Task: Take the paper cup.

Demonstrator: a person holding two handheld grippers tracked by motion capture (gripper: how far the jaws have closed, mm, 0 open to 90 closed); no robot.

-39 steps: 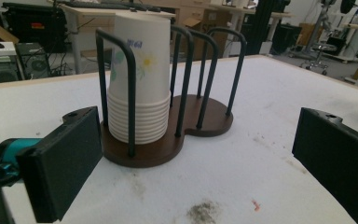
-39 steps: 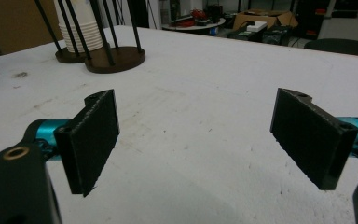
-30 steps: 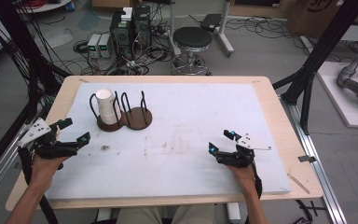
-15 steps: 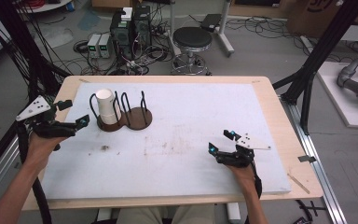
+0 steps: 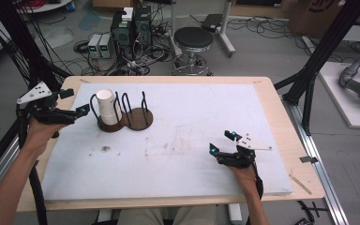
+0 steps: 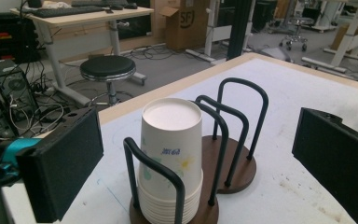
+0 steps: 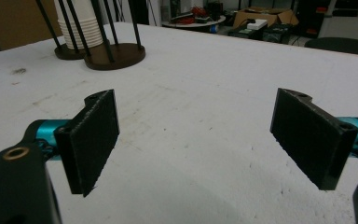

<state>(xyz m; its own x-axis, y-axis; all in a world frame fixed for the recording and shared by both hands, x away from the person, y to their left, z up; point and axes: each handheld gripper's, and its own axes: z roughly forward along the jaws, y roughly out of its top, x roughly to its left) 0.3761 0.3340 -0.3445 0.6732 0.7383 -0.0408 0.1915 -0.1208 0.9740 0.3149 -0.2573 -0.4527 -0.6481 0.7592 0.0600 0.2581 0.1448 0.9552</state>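
**Reaching for the cups**

On the white table (image 5: 192,117), one stack of paper cups (image 6: 171,154) sits upside down in a wire holder (image 6: 214,140), so the cups stay tidy. Two holder spots: one full, one empty. Left gripper (image 5: 75,102) is near it, jaws apart. Right gripper (image 5: 221,141) rests far off, jaws apart.

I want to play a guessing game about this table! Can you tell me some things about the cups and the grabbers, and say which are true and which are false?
1. The stack of paper cups sits upside down in a wire holder. True.
2. The left hand-held gripper is squeezing the cups. False: its jaws are open, apart from the stack.
3. The second holder beside it has cups too. False: it holds none.
4. The right hand-held gripper is open and holds nothing. True.
5. The top cup has a small drawing on its side. True.
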